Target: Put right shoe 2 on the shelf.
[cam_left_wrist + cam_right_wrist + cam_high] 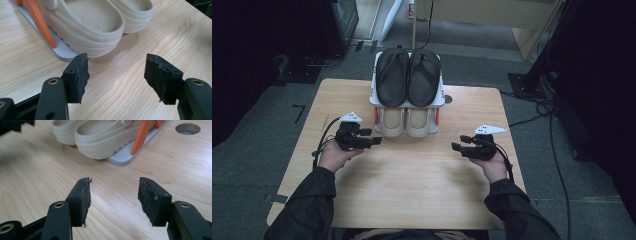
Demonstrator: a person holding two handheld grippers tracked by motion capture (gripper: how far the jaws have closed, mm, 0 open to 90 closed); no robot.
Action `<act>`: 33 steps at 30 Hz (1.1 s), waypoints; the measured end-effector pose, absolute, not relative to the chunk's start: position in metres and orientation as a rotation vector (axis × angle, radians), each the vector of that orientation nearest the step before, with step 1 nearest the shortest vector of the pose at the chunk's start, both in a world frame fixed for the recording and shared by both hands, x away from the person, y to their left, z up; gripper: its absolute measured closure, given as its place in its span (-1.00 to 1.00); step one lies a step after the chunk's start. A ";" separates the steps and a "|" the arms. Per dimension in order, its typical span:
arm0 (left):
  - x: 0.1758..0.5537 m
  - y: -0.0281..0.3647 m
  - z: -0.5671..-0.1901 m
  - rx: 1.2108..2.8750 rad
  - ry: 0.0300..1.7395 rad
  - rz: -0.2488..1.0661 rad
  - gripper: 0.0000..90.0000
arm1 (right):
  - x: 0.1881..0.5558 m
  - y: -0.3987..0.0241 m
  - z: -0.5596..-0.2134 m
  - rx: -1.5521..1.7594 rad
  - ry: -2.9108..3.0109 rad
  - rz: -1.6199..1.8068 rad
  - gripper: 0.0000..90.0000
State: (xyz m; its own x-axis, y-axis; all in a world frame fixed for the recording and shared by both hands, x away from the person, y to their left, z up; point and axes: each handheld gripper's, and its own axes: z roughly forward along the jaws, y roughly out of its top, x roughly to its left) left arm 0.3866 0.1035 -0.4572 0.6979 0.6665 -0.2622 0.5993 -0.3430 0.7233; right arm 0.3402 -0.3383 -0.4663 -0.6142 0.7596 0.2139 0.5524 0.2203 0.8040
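Sandals (pixel 408 75) above clogs (pixel 405 121), on rack (pixel 373 95)

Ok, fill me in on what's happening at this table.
A person sits at a wooden table with a two-jaw gripper in each hand. The left gripper and right gripper both stand open and empty, held low over the bare wood on either side of a small two-tier shoe rack. A pair of black sandals lies on the top tier and a pair of beige clogs on the bottom one. Neither gripper touches a shoe.
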 end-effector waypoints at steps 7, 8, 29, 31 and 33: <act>0.388 0.099 -0.462 2.085 0.974 0.114 -0.21 | 0.346 -0.333 -0.475 1.246 2.267 1.312 -0.07; 0.389 0.098 -0.463 2.082 0.976 0.112 -0.21 | 0.347 -0.332 -0.476 1.249 2.272 1.299 -0.08; 0.390 0.100 -0.464 2.083 0.975 0.118 -0.24 | 0.352 -0.324 -0.484 1.234 2.273 1.246 -0.30; 0.390 0.099 -0.465 2.083 0.975 0.118 -0.24 | 0.353 -0.325 -0.484 1.238 2.269 1.248 -0.31; 0.390 0.099 -0.465 2.086 0.968 0.119 -0.24 | 0.354 -0.327 -0.484 1.249 2.267 1.247 -0.32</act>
